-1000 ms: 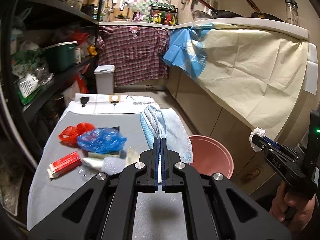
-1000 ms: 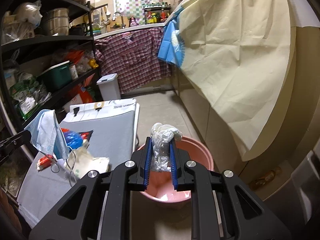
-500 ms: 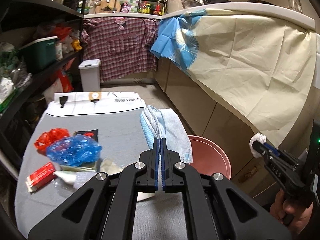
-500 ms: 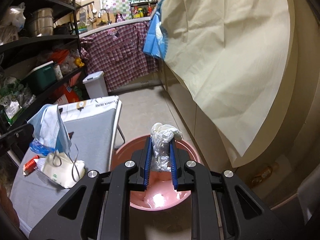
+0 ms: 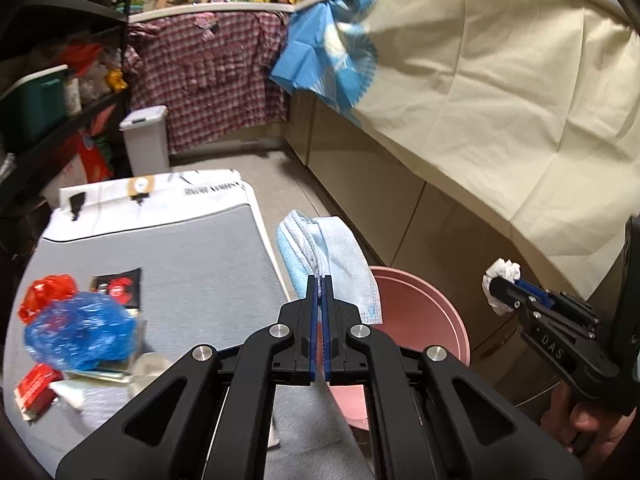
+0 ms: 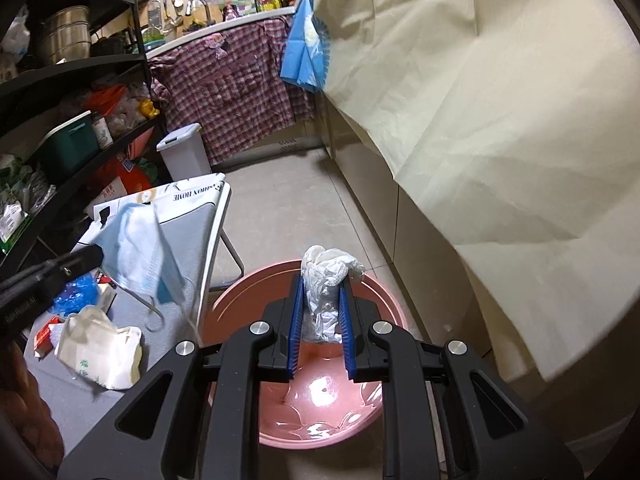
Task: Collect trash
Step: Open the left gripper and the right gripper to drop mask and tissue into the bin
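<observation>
Trash lies on the grey table (image 5: 192, 256) in a cluttered kitchen; the left gripper (image 5: 320, 296) pinches a blue face mask (image 5: 324, 256), the right gripper (image 6: 320, 300) clamps a white wad (image 6: 326, 276) above the pink bin (image 6: 240, 300).

Plaid cloth (image 5: 208, 76) and beige sheet (image 5: 500, 92) draping counter; green box (image 5: 30, 104) on shelf.

Both grippers are black, angular frames with cut-out arms, round silver screws and blue pads. The right gripper (image 5: 505, 289) bears white letters "DAS" near its hand (image 5: 588, 432).
</observation>
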A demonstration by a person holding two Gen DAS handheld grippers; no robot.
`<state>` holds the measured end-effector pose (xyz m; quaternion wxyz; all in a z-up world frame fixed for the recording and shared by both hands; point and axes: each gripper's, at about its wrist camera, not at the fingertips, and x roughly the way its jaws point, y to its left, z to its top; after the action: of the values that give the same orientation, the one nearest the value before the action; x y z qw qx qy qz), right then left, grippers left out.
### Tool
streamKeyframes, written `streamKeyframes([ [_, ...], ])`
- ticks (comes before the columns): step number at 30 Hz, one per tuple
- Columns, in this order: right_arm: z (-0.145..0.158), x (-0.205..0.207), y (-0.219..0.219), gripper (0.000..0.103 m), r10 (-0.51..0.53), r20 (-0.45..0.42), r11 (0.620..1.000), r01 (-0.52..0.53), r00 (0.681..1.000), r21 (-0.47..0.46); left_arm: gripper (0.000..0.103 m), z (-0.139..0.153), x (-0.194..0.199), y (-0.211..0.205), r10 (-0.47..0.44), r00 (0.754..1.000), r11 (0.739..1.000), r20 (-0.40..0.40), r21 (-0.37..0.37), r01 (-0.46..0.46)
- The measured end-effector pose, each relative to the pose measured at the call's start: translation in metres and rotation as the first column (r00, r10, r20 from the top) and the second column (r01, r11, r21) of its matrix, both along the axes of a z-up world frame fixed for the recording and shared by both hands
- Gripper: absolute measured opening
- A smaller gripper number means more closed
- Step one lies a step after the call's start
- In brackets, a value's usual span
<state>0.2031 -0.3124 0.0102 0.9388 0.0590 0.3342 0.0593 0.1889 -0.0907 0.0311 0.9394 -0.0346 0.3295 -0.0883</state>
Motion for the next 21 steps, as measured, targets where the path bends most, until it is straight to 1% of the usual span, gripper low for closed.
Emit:
streamKeyframes([
  [6, -0.011, 0.015, 0.006, 0.018, 0.019, -0.035, 1.0, -0.02, 0.999, -0.006, 0.002, -0.024, 0.015, -0.019, -0.038, 0.998, 0.999, -0.04, 0.003, 0.038],
  [9, -0.013, 0.017, 0.01, 0.021, 0.03, -0.037, 0.999, -0.031, 0.999, -0.023, 0.002, -0.033, 0.019, -0.023, -0.047, 0.997, 0.999, -0.064, 0.01, 0.048],
  [10, -0.014, 0.018, 0.011, 0.026, 0.03, -0.039, 0.999, -0.032, 0.999, -0.03, 0.003, -0.036, 0.021, -0.023, -0.044, 0.996, 0.999, -0.077, 0.011, 0.045],
  [11, -0.015, 0.019, 0.012, 0.039, 0.029, -0.046, 0.999, -0.031, 0.999, -0.032, 0.006, -0.038, 0.024, -0.022, -0.04, 0.995, 0.999, -0.094, 0.008, 0.041],
  [12, -0.015, 0.02, 0.012, 0.046, 0.021, -0.05, 0.999, -0.022, 0.999, -0.035, 0.01, -0.041, 0.025, -0.019, -0.04, 0.993, 0.999, -0.114, -0.003, 0.04],
  [13, -0.016, 0.02, 0.011, 0.056, 0.013, -0.049, 0.999, -0.014, 0.999, -0.036, 0.011, -0.041, 0.025, -0.016, -0.039, 0.992, 0.999, -0.117, -0.009, 0.039],
  [15, -0.016, 0.021, 0.011, 0.056, 0.01, -0.051, 0.999, -0.012, 0.999, -0.031, 0.014, -0.041, 0.022, -0.012, -0.036, 0.993, 0.999, -0.109, -0.012, 0.035],
  [18, -0.017, 0.021, 0.013, 0.056, 0.016, -0.051, 0.999, -0.018, 0.999, -0.041, 0.014, -0.038, 0.018, -0.008, -0.047, 0.994, 0.999, -0.097, -0.026, 0.045],
  [21, -0.017, 0.021, 0.016, 0.056, 0.026, -0.051, 0.998, -0.029, 0.998, -0.049, 0.015, -0.036, 0.016, -0.008, -0.062, 0.994, 0.998, -0.091, -0.025, 0.06],
])
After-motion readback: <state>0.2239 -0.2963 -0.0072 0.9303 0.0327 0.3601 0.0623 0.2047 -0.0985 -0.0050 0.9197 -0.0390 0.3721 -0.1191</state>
